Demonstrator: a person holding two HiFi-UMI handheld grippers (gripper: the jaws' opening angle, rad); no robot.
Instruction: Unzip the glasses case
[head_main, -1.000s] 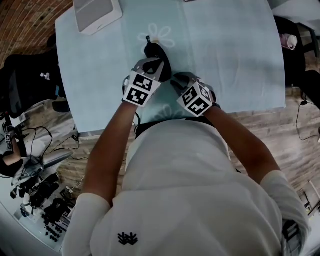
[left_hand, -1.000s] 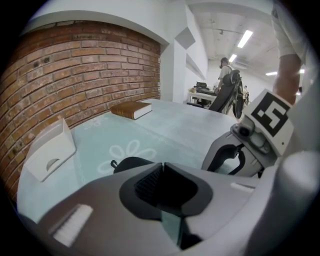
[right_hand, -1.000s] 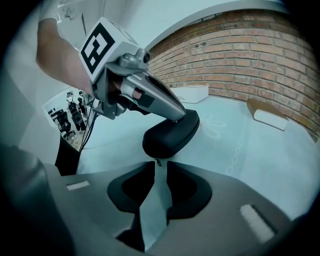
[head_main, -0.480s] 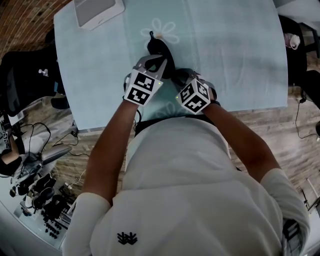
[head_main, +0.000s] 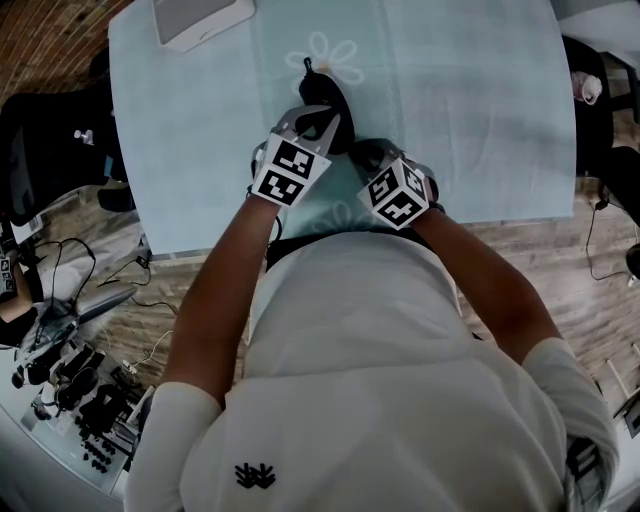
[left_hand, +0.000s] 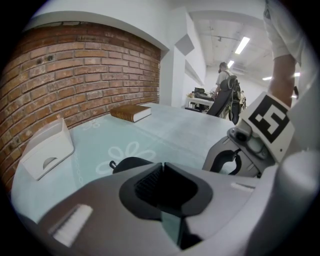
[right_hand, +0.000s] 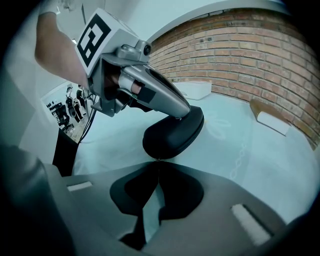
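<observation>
**Case pinned from above, near end nipped**

Black glasses case (head_main: 322, 98) flat on the pale blue worktop (head_main: 470, 120), beside the flower print, long axis running near to far, directly ahead of both tools.

Judged light: a moulded shell under a fabric skin, stiff enough to press on, yet likely to skid or tip up on the smooth cloth once the zip is tugged. Rounded, sloping flanks, so a poor target for a side grip. Better pinned from the top with one tool and taken by the small tab of the zip with the other. Not fragile, though a hard squeeze could dent the lid.

Left gripper (right_hand: 184, 114): jaws clenched, nothing between them, the tapered tip bearing down on top of the case toward its far end. In the left gripper view, just a closed seam, with the dark hump of the case beyond it.

Right gripper (right_hand: 158, 162): jaws closed tip to tip and touching the near end of the case. A tiny speck nipped at the very tips, read as the zip pull (right_hand: 159, 159), though too small to be sure.

No parted seam visible along the case; unzipping judged not yet under way.
</observation>
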